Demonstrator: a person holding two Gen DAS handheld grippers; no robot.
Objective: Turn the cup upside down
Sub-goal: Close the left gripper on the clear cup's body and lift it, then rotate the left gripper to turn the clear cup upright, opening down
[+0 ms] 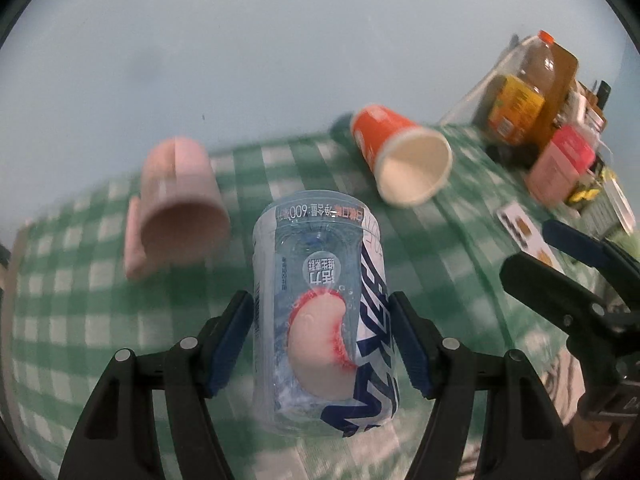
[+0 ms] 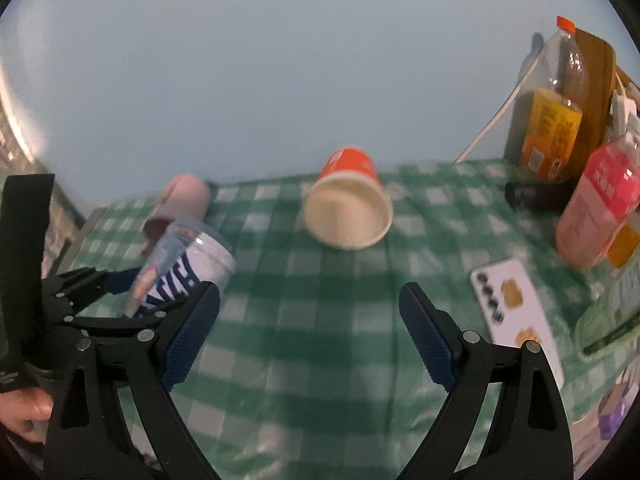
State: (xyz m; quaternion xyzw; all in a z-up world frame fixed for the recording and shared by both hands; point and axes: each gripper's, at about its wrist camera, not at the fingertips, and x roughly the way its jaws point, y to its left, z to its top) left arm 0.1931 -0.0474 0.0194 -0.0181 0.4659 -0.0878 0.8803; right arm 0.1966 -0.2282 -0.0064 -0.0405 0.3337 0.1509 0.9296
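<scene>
My left gripper (image 1: 322,338) is shut on a clear plastic cup (image 1: 324,320) with a blue-and-white label and a peach picture, held above the green checked tablecloth (image 1: 72,320). The cup also shows in the right wrist view (image 2: 180,264), tilted, at the left. An orange paper cup (image 1: 404,156) lies on its side with its white mouth toward me; it also shows in the right wrist view (image 2: 348,208). A pink mug (image 1: 180,200) lies on its side to the left. My right gripper (image 2: 310,332) is open and empty over the cloth.
At the right stand a tall juice bottle (image 2: 556,108) with an orange cap, a pink bottle (image 2: 600,204) and a dark object (image 2: 536,196). A white card (image 2: 516,316) lies on the cloth. A plain pale wall is behind the table.
</scene>
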